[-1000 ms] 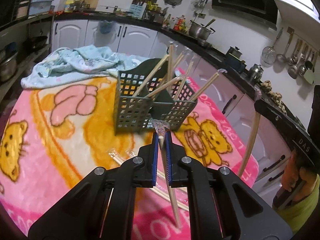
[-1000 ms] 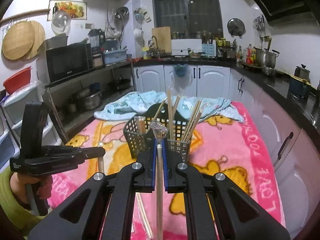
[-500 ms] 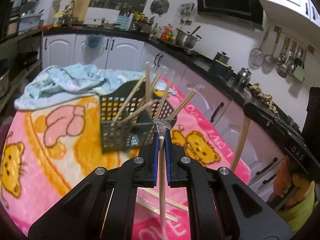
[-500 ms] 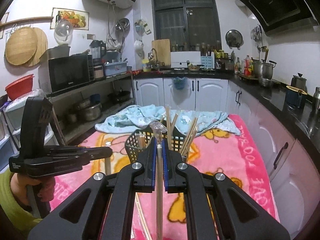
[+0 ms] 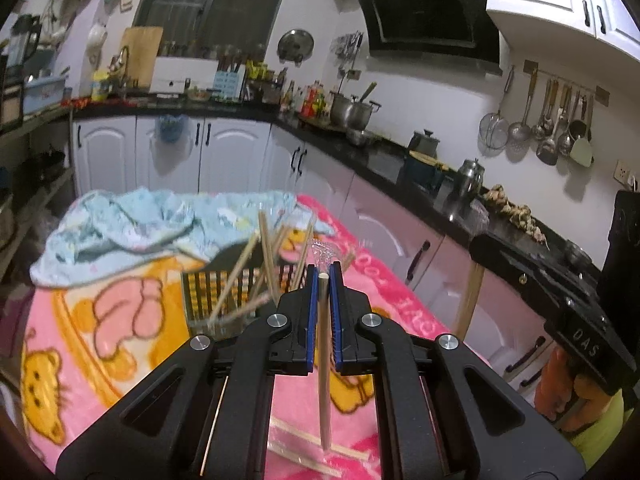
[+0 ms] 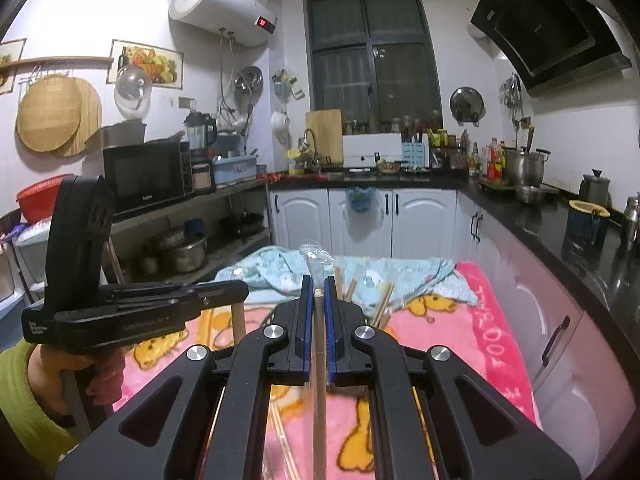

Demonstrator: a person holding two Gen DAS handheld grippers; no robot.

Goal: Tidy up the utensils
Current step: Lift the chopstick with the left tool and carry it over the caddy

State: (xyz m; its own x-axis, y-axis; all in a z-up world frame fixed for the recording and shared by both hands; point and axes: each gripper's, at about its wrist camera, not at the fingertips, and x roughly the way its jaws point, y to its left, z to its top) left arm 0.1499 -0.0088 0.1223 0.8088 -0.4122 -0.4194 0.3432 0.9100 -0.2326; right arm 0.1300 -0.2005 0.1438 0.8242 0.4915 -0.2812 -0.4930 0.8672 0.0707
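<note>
Left gripper (image 5: pixel 324 280) has fingers clamped on a wrapped chopstick (image 5: pixel 323 364); right gripper (image 6: pixel 319 294) likewise grips its own chopstick (image 6: pixel 319 384). Both have risen since a second ago, the views tilting from the blanket (image 5: pixel 120 344) toward the cabinets. Judgement: both sticks are lifted and ready for carrying to the mesh holder (image 5: pixel 208 300), just beyond, already holding several. Loose chopsticks (image 5: pixel 316 446) remain on the bench. Legible: "DAS" (image 5: pixel 585 340) on the right tool; blanket lettering reads partly "LOVE".
</note>
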